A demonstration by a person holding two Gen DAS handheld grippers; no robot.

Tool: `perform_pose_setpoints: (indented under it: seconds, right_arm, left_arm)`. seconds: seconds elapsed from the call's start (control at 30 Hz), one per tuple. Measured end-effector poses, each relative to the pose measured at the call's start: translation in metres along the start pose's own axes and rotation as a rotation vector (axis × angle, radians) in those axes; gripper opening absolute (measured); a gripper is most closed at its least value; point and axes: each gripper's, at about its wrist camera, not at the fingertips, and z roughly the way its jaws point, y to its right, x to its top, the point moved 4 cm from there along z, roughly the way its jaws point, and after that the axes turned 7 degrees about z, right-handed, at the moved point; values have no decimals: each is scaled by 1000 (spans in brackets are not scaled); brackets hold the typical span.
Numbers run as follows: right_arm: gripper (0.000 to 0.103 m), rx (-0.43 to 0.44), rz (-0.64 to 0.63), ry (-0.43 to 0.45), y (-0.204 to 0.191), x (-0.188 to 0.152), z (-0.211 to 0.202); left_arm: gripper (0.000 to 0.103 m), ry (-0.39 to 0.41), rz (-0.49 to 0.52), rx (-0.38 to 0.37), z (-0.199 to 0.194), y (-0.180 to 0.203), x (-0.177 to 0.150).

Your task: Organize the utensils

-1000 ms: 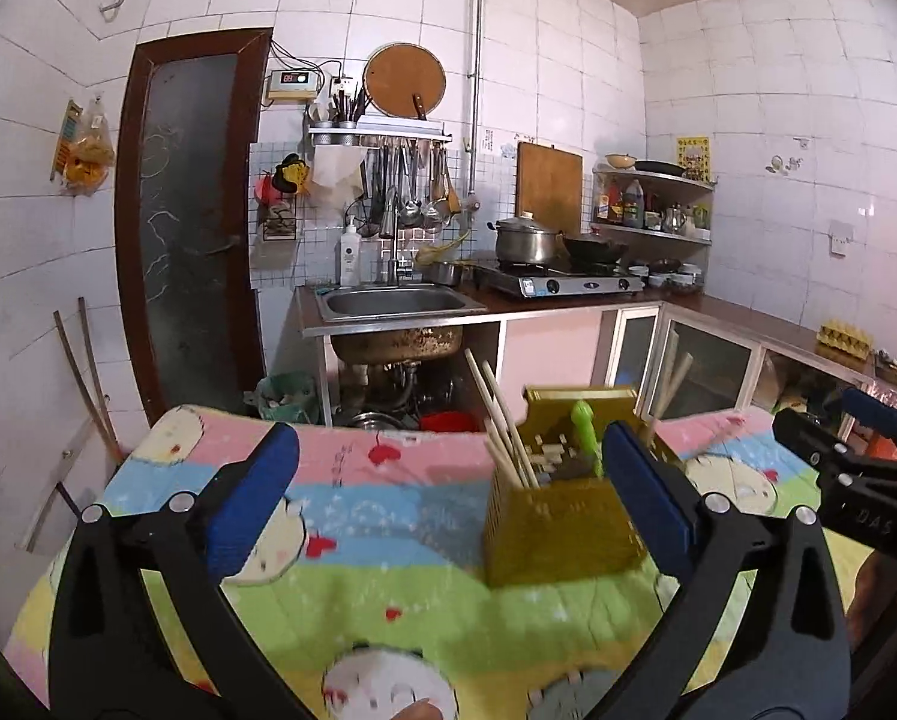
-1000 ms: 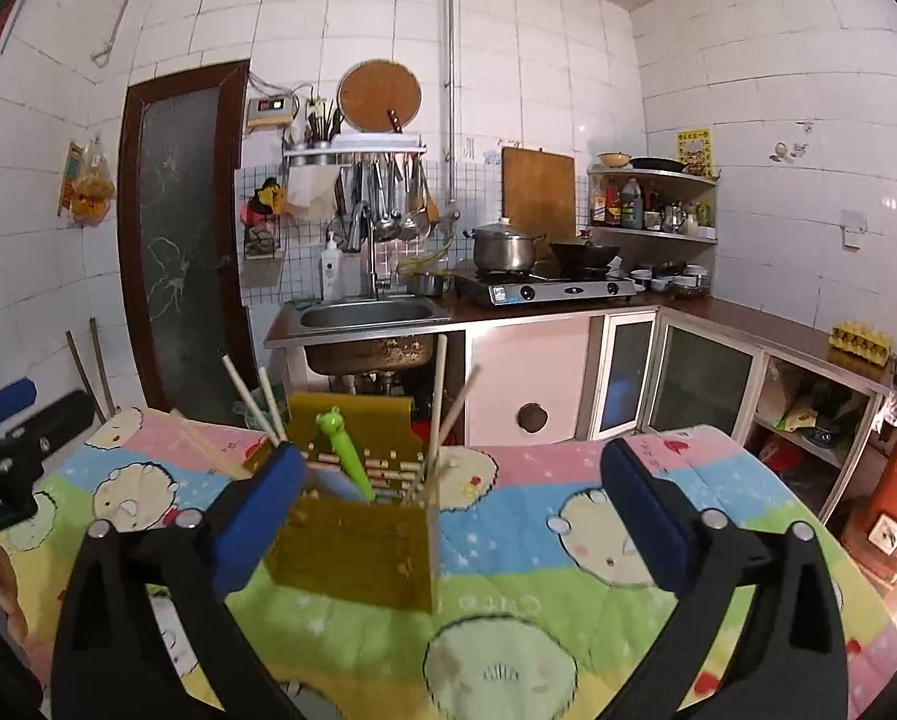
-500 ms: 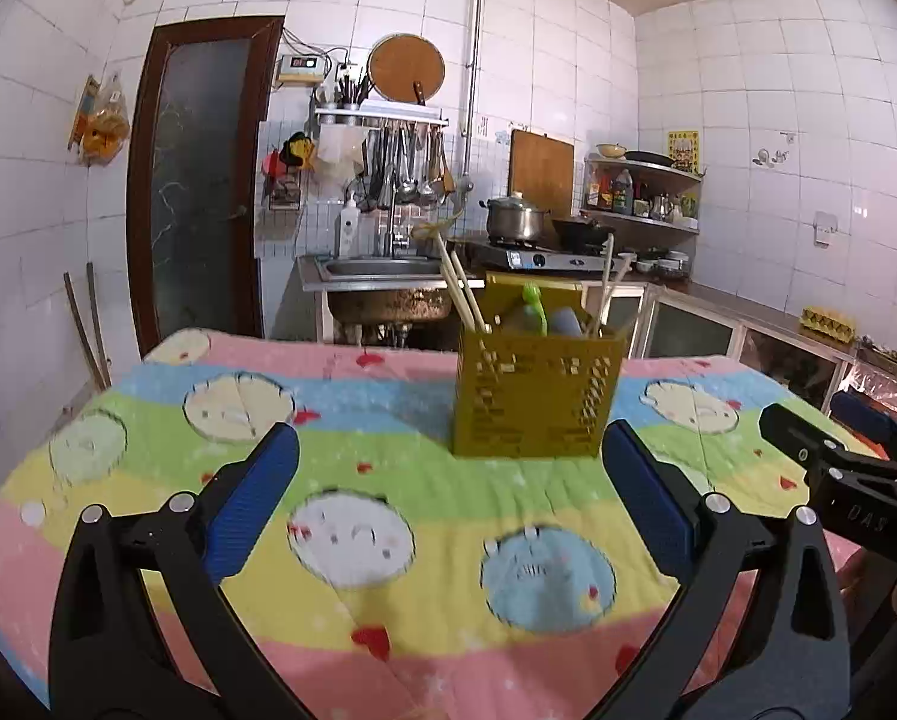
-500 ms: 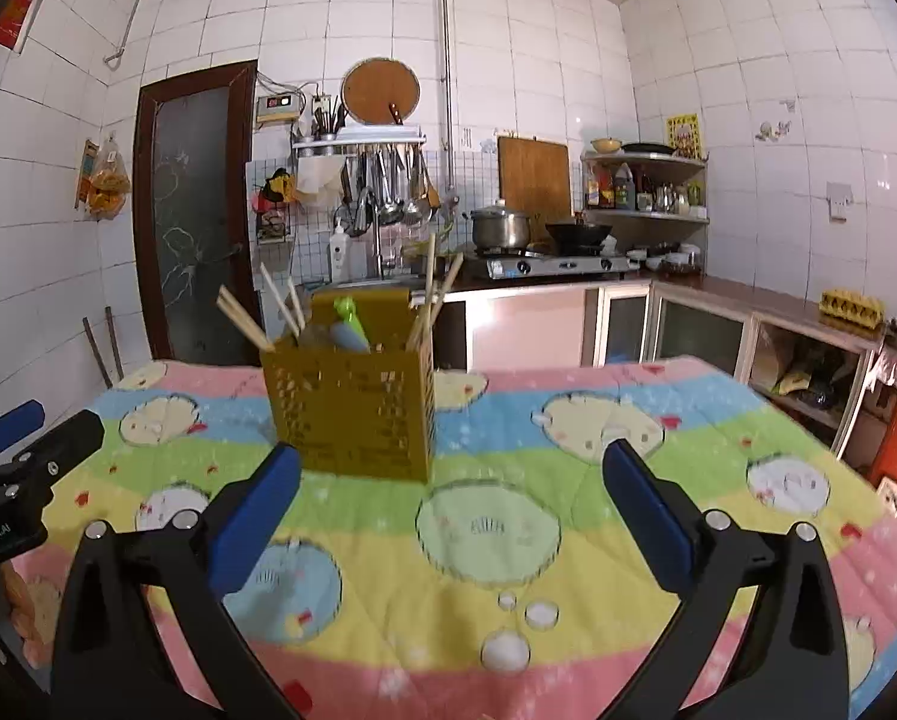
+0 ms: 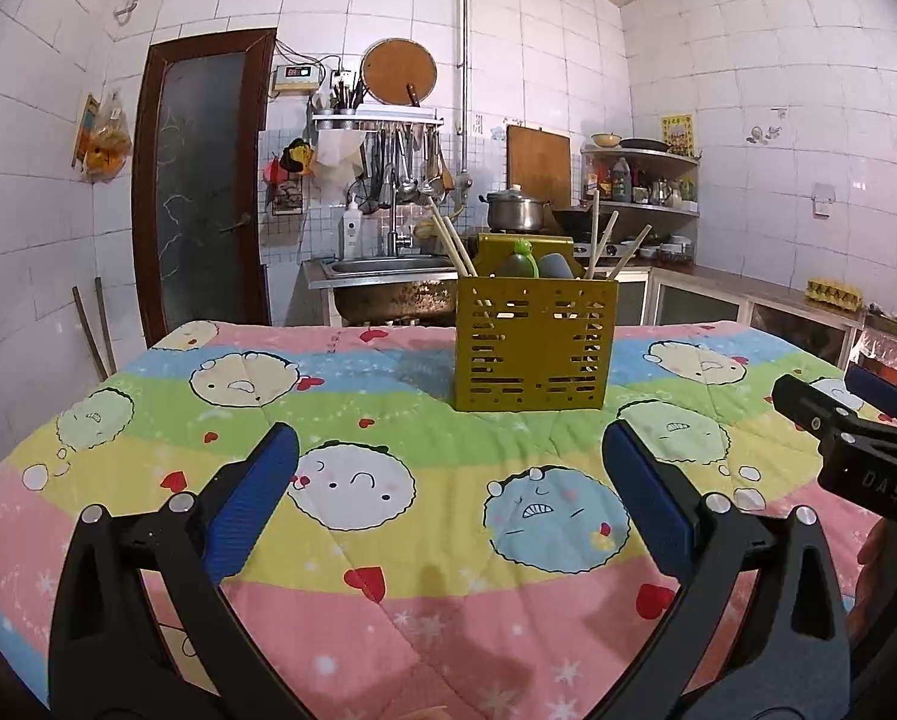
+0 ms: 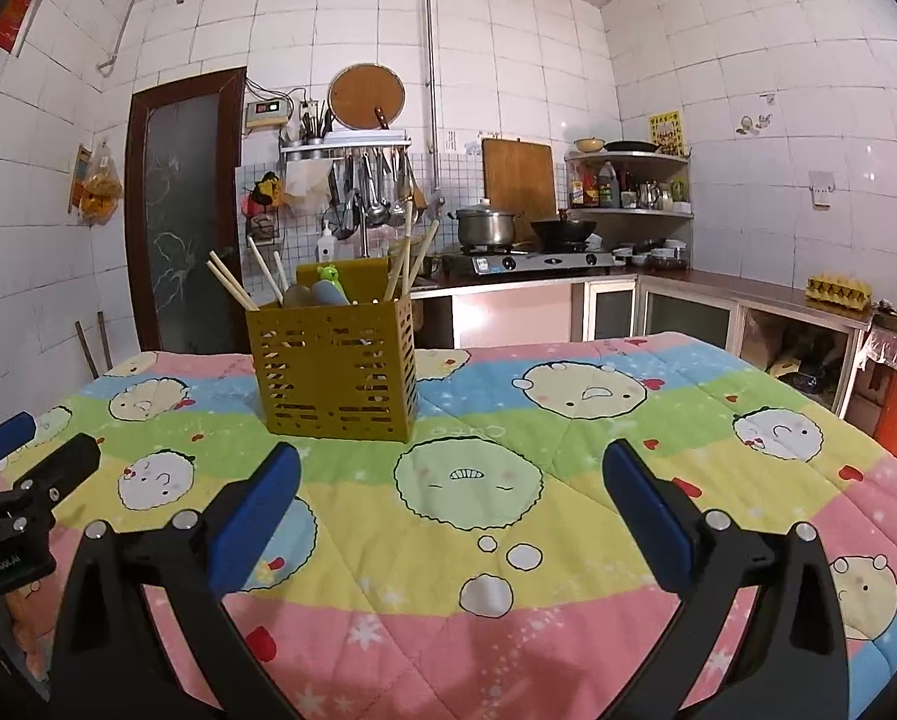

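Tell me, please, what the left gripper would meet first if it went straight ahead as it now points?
Probably the yellow utensil holder, slightly right of the open left gripper; only bare quilt lies between, though depth is uncertain.

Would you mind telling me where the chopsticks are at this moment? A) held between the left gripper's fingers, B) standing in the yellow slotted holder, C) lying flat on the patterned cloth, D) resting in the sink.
B: the chopsticks stick up out of the yellow slotted holder, which stands on the patterned cloth, while the left gripper and right gripper are both open and hold nothing.
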Motion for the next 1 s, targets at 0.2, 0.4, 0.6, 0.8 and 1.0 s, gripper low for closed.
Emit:
perform_pose_setpoints:
  seconds: [0.2, 0.4, 0.6, 0.8, 1.0]
  right_arm:
    - [99, -16, -7, 14, -1, -3, -3]
    - [99, -17, -22, 37, -4, -3, -10]
    - [99, -12, -29, 57, -4, -4, -15]
    - [99, -10, -32, 64, -3, -4, -18]
    - [99, -11, -34, 67, -3, -3, -19]
  left_arm:
    - [98, 13, 12, 10, -5, 3, 0]
    - [98, 18, 27, -4, -6, 6, 1]
    - [98, 20, 27, -13, -8, 6, 0]
    - [98, 5, 24, -21, -6, 6, -1]
    - [98, -3, 16, -24, -5, 4, -2]
